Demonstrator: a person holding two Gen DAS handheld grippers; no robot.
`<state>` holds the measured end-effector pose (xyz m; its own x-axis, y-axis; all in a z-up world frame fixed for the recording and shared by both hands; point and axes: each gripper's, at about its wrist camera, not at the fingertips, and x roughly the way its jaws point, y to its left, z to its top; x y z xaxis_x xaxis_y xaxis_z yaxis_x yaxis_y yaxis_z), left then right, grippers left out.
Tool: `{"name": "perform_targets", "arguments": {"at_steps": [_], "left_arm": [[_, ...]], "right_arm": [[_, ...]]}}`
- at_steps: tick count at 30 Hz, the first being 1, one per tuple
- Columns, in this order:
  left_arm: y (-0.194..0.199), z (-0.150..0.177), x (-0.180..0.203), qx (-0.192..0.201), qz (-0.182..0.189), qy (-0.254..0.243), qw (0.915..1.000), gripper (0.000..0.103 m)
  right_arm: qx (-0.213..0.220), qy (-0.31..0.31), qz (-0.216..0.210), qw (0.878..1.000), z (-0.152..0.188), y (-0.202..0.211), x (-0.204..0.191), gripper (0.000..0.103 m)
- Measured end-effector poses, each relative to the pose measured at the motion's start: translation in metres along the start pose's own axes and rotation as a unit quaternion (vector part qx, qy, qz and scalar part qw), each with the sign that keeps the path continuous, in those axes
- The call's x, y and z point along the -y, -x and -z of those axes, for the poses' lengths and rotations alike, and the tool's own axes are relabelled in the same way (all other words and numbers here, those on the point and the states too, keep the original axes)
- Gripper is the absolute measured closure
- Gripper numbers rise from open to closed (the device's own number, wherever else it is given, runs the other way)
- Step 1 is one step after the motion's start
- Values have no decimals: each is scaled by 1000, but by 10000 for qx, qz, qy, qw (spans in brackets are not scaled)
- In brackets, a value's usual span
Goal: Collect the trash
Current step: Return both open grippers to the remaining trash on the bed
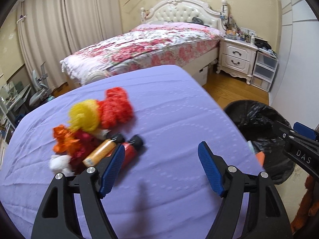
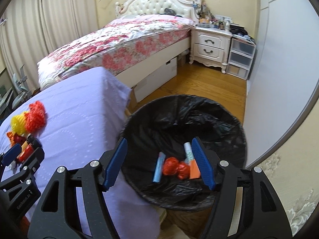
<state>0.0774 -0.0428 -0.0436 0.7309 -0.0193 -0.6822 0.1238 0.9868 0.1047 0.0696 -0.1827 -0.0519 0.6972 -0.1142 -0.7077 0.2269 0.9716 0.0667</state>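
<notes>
A heap of trash lies on the purple tablecloth (image 1: 169,103): a red foam net (image 1: 116,107), a yellow foam net (image 1: 84,115), an orange wrapper (image 1: 62,139), an orange tube (image 1: 101,152) and a red tube (image 1: 130,149), both black-capped. My left gripper (image 1: 161,149) stands open just right of the tubes, nothing between its blue pads. My right gripper (image 2: 159,141) hangs open and empty over the black-lined bin (image 2: 219,119). In the bin lie a blue wrapper (image 2: 159,167), crumpled red plastic (image 2: 175,168), an orange carton (image 2: 194,169) and a white tube (image 2: 187,149).
The bin (image 1: 257,119) stands on the floor off the table's right edge. Behind are a bed with a floral cover (image 1: 143,43), a white nightstand (image 1: 237,55) and clear plastic drawers (image 1: 263,69). A grey wall panel (image 2: 279,79) rises right of the bin.
</notes>
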Motion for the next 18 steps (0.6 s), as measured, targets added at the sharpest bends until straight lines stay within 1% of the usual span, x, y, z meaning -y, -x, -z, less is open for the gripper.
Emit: {"name": "perform_targets", "arguments": {"at_steps": [6,9,18], "left_arm": [[17,16,-45,77,-387,213,9990,30],[24,23,-68,93,-547,373,9978,29],[30,49,-133,-53,-1034,965,9899,29]], "right_arm": [[-73,342,-332,9988,5,4,-47,37],[-133,496,-506,9974,8,5,-69,36],[-268,967,-927,9906,17,9,-135,35]]}}
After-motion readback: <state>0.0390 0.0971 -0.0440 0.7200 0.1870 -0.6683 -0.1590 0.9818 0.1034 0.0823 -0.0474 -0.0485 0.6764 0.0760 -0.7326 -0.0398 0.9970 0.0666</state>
